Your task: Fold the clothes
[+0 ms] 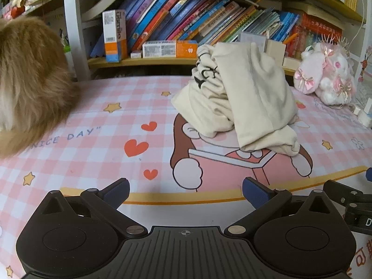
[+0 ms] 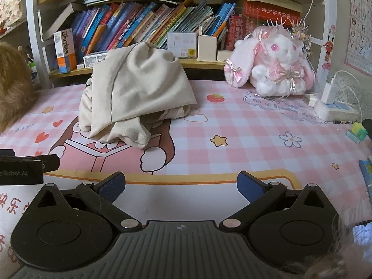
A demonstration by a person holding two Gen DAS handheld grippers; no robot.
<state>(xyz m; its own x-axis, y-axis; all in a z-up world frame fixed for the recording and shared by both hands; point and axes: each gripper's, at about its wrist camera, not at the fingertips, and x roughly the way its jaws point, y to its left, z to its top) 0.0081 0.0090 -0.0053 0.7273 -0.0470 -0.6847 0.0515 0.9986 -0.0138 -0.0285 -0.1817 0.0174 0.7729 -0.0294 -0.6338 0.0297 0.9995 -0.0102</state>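
Cream garment (image 1: pixel 241 102) lay heaped mid-tabletop (image 1: pixel 93 121), left gripper (image 1: pixel 186 191) and right gripper (image 2: pixel 181 186) spread wide, empty, at the near edge.

Your 2 cameras sit low over the near edge of the pink checked mat (image 1: pixel 97 121), each looking forward along its own fingers toward the bookshelf (image 1: pixel 186 18) at the back. Your left wrist view sits further left, so the cream garment heap (image 1: pixel 241 97) falls right of centre, near but out of reach. Your right wrist view sits further right, with the heap (image 2: pixel 137 88) left of centre. Both views share the heap, the mat, the shelf and the pink plush rabbit (image 2: pixel 272 65). Each view catches the other gripper's body at its inner edge.
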